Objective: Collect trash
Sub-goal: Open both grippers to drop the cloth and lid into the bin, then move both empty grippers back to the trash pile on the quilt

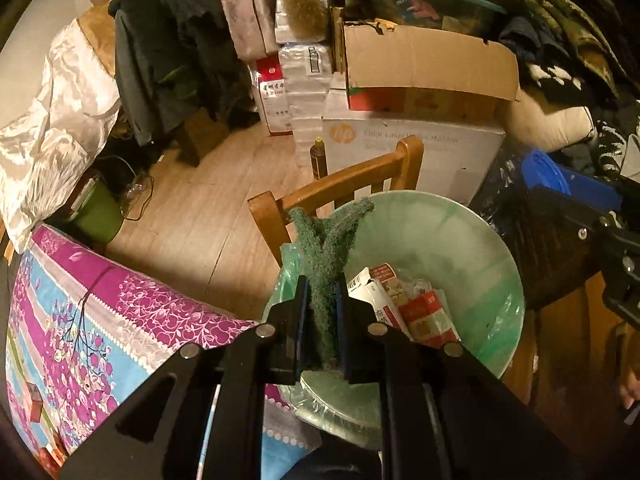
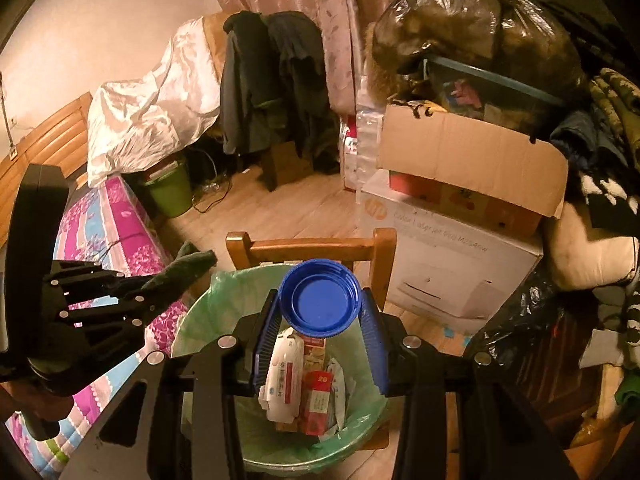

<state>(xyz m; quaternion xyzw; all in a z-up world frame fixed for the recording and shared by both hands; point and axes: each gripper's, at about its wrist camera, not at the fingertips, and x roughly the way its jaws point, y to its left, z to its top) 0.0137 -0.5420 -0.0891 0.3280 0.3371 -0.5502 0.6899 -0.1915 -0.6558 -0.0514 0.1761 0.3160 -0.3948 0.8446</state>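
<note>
Left wrist view: left gripper (image 1: 322,312) clamped tight on a green scouring pad (image 1: 326,248), held above the rim of the green-lined bin (image 1: 496,280); cartons (image 1: 404,308) lie inside.
Right wrist view: right gripper (image 2: 322,320) pinches a blue plastic lid (image 2: 320,298) between its 2 fingers, directly over the bin (image 2: 200,320)

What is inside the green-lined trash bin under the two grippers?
The trash bin holds a white wipes pack, a red carton and crumpled wrappers. The blue lid in the right gripper hides part of it; what lies beneath them cannot be seen.
</note>
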